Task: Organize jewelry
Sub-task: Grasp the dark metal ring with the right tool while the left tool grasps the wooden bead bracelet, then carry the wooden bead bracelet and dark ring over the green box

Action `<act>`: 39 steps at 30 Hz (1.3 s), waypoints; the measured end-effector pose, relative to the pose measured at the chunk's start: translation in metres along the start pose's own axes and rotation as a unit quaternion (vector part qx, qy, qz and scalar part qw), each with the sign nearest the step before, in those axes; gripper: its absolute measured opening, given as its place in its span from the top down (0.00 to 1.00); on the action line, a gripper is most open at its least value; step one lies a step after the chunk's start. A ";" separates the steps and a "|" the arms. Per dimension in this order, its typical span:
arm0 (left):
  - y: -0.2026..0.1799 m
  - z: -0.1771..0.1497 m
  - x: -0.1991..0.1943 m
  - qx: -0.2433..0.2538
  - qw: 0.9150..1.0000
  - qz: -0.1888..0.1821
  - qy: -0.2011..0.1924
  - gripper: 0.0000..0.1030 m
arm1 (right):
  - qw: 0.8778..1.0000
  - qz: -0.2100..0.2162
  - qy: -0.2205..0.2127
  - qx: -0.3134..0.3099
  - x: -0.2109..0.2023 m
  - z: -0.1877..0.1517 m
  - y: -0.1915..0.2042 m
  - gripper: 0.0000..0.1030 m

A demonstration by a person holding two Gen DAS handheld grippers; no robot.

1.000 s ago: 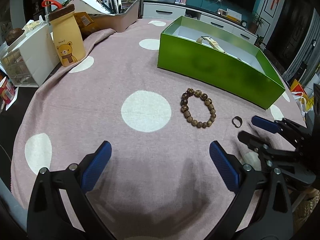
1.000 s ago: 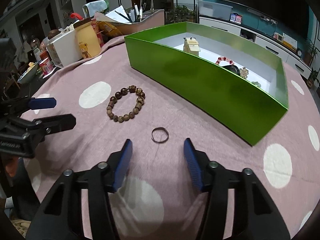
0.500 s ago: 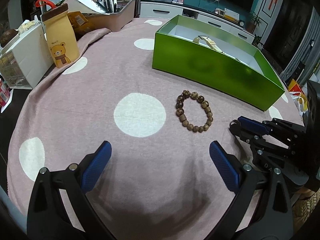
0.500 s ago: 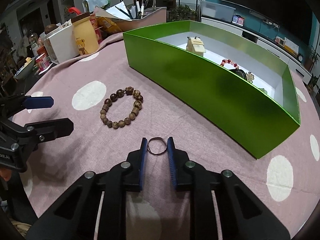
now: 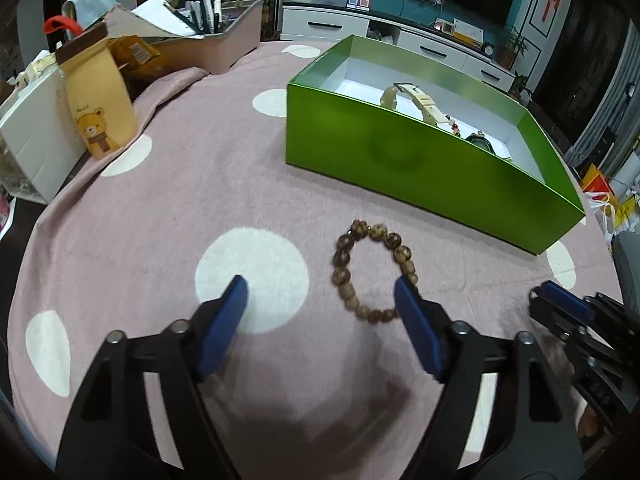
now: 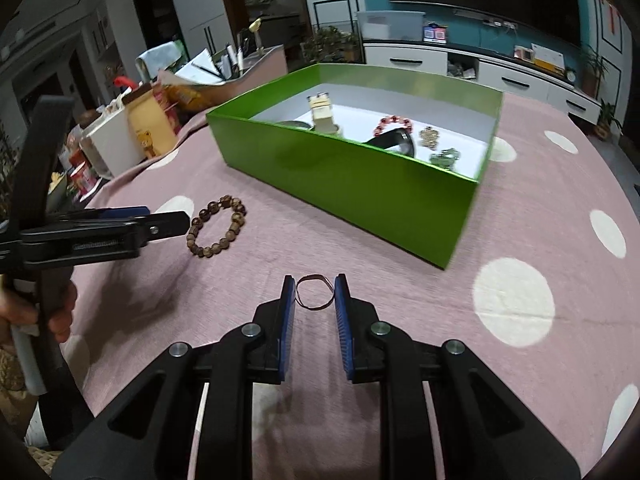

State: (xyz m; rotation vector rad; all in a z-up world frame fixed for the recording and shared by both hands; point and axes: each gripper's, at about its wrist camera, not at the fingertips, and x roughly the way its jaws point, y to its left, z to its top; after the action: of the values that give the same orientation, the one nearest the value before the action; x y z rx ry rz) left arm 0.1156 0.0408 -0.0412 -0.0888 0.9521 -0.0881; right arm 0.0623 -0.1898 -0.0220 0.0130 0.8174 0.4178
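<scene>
My right gripper (image 6: 314, 292) is shut on a thin copper ring (image 6: 314, 291) and holds it above the pink dotted cloth, in front of the green box (image 6: 360, 184). The box holds a cream watch (image 6: 323, 114), a red bead bracelet (image 6: 394, 123) and other pieces. A brown wooden bead bracelet (image 5: 370, 270) lies on the cloth left of the box. My left gripper (image 5: 320, 300) is open just in front of it, its right pad touching or overlapping the bracelet's near right side. The right gripper shows at the far right of the left wrist view (image 5: 560, 304).
A bear-printed pouch (image 5: 98, 96), a white drawer unit (image 5: 32, 136) and a tray of pens and papers (image 5: 208, 40) stand at the table's far left. The green box's near wall (image 5: 420, 172) stands behind the bracelet.
My right gripper closed on the ring and lifted it toward the box. My left gripper moved forward to the bead bracelet and narrowed its opening.
</scene>
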 end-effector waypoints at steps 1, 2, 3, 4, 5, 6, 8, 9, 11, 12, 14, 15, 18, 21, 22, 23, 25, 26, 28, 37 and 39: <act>-0.001 0.002 0.003 0.002 1.000 0.003 0.001 0.35 | 1.000 0.000 -0.002 0.003 -0.001 0.000 -0.002 0.81; -0.002 0.003 0.006 0.004 1.000 0.005 0.002 0.38 | 1.000 0.001 -0.003 0.006 -0.003 -0.001 -0.003 0.81; -0.003 0.003 0.009 0.007 1.000 0.007 0.002 0.40 | 1.000 0.002 -0.004 0.009 -0.003 -0.002 -0.004 0.81; -0.004 0.005 0.012 0.010 1.000 0.011 0.003 0.44 | 1.000 0.002 -0.005 0.010 -0.003 -0.002 -0.005 0.81; -0.004 0.005 0.013 0.012 1.000 0.012 0.004 0.47 | 1.000 0.002 -0.005 0.012 -0.004 -0.002 -0.006 0.81; -0.005 0.005 0.015 0.014 1.000 0.013 0.005 0.50 | 1.000 0.002 -0.006 0.014 -0.004 -0.002 -0.007 0.81; -0.007 0.006 0.020 0.020 1.000 0.011 0.007 0.61 | 1.000 0.003 -0.007 0.017 -0.005 -0.003 -0.008 0.81; -0.008 0.005 0.023 0.025 1.000 0.012 0.009 0.62 | 1.000 0.003 -0.007 0.018 -0.005 -0.003 -0.009 0.81; -0.012 0.004 0.024 0.037 0.999 0.018 0.003 0.66 | 1.000 0.003 -0.008 0.019 -0.005 -0.003 -0.010 0.81; -0.014 0.004 0.024 0.043 0.999 0.017 0.001 0.67 | 1.000 0.003 -0.008 0.020 -0.005 -0.003 -0.010 0.81; -0.016 0.004 0.023 0.049 0.999 0.023 -0.002 0.79 | 1.000 0.002 -0.009 0.022 -0.005 -0.002 -0.012 0.81; -0.017 0.005 0.024 0.051 0.998 0.022 -0.002 0.83 | 1.000 0.002 -0.009 0.023 -0.005 -0.003 -0.013 0.81; -0.018 0.006 0.023 0.049 0.999 0.019 0.002 0.90 | 1.000 0.001 -0.009 0.025 -0.006 -0.003 -0.013 0.81; -0.018 0.005 0.022 0.047 0.999 0.014 0.005 0.90 | 1.000 -0.001 -0.011 0.027 -0.008 -0.003 -0.015 0.81; -0.019 0.004 0.021 0.047 0.999 0.013 0.006 0.90 | 1.000 -0.001 -0.012 0.027 -0.009 -0.003 -0.015 0.81; -0.019 0.003 0.020 0.046 0.999 0.012 0.007 0.90 | 1.000 -0.002 -0.013 0.028 -0.010 -0.003 -0.015 0.81; -0.020 0.001 0.017 0.045 0.999 0.007 0.007 0.90 | 0.999 -0.003 -0.015 0.030 -0.013 -0.001 -0.016 0.81; -0.021 0.001 0.016 0.044 0.999 0.006 0.007 0.90 | 0.999 -0.003 -0.017 0.031 -0.014 -0.001 -0.016 0.81; -0.022 0.000 0.010 0.044 0.999 0.002 0.003 0.90 | 0.999 -0.004 -0.020 0.031 -0.018 -0.001 -0.016 0.81; -0.028 -0.001 -0.023 0.044 0.999 -0.016 -0.021 0.90 | 0.999 -0.005 -0.033 0.032 -0.034 -0.002 -0.013 0.81; -0.030 -0.002 -0.031 0.046 0.998 -0.020 -0.027 0.90 | 0.999 -0.006 -0.037 0.032 -0.037 -0.002 -0.012 0.81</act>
State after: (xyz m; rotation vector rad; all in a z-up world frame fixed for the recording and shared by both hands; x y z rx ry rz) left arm 0.0949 0.0144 -0.0136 -0.0253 0.8916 -0.1656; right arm 0.0431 -0.2149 0.0009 0.0822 0.7577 0.3786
